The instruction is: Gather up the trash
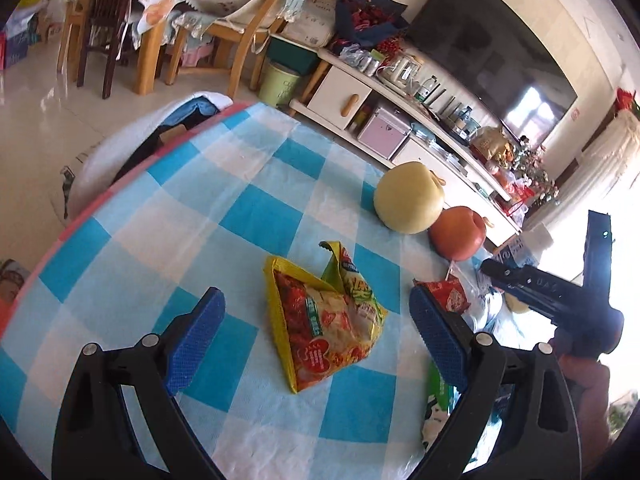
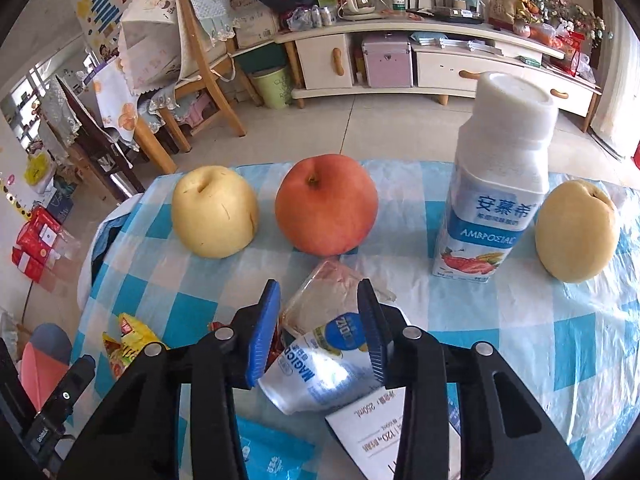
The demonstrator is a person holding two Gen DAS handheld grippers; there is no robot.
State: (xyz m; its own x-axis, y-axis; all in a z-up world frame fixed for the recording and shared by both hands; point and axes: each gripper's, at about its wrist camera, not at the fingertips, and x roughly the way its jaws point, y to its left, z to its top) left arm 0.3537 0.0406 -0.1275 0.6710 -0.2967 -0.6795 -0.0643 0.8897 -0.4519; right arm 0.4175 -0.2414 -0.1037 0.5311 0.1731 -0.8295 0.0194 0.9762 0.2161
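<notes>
A crumpled yellow-and-red snack wrapper [image 1: 324,316] lies on the blue-and-white checked tablecloth [image 1: 224,184]. My left gripper [image 1: 316,338] hovers just over it, open, with a blue pad on either side and not touching. A small red wrapper [image 1: 448,292] lies to its right. In the right wrist view a squashed white-and-blue drink pouch [image 2: 320,364] with clear film sits between the pads of my right gripper [image 2: 318,334], which press on both its sides. The snack wrapper [image 2: 128,340] shows at lower left there.
Behind the trash stand two yellow pears [image 2: 214,212] [image 2: 576,232], a red apple [image 2: 326,204] and an upright yogurt bottle [image 2: 496,184]. A blue packet [image 2: 272,452] and white carton [image 2: 372,420] lie under the right gripper. The table's edge curves at far left [image 1: 100,196].
</notes>
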